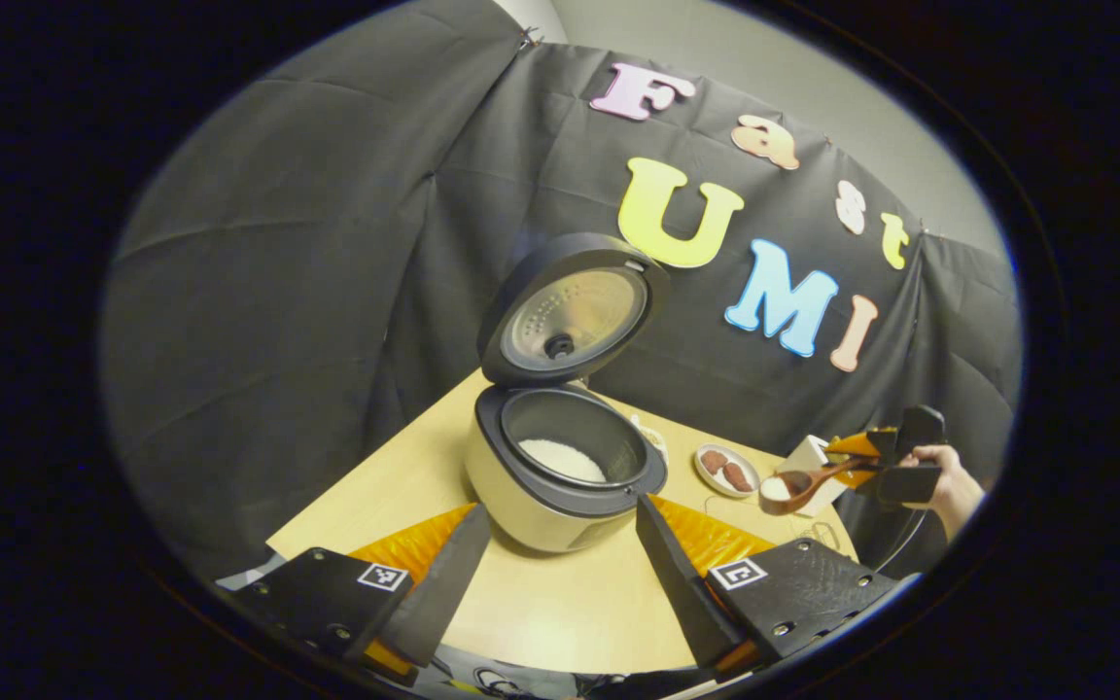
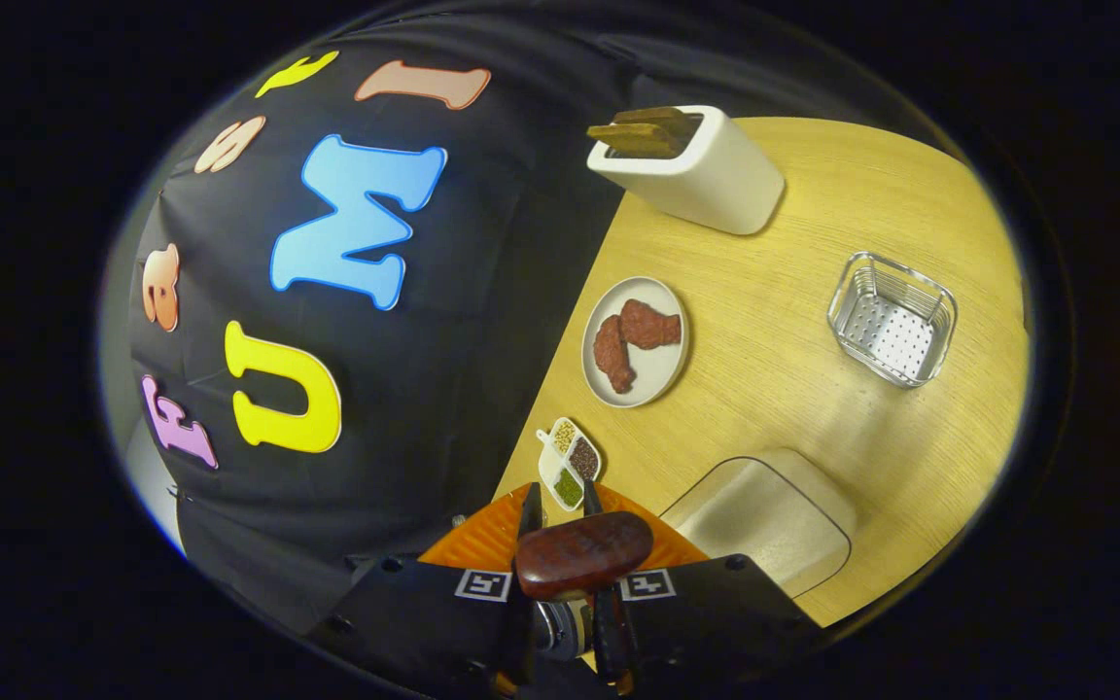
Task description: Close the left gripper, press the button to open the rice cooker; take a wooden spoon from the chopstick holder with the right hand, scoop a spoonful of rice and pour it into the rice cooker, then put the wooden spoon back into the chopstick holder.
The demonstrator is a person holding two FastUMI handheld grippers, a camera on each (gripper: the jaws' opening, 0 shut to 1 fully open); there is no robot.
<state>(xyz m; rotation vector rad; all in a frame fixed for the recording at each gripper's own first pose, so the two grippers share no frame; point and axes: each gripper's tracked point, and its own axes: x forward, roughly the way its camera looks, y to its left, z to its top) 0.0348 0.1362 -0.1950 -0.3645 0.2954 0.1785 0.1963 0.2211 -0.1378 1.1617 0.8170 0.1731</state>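
Between the right gripper [image 2: 560,510] fingers sits the wooden spoon [image 2: 582,554] handle

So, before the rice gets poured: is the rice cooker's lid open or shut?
Open. The lid stands raised behind the rice cooker, its inner plate facing forward, and the inner pot shows with white rice in it.

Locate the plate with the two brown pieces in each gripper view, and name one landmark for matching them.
Left gripper view: plate sits right of centre, between the open rice cooker and the chopstick holder.
Right gripper view: plate lies at centre, below the chopstick holder.
Shared landmark: the chopstick holder.
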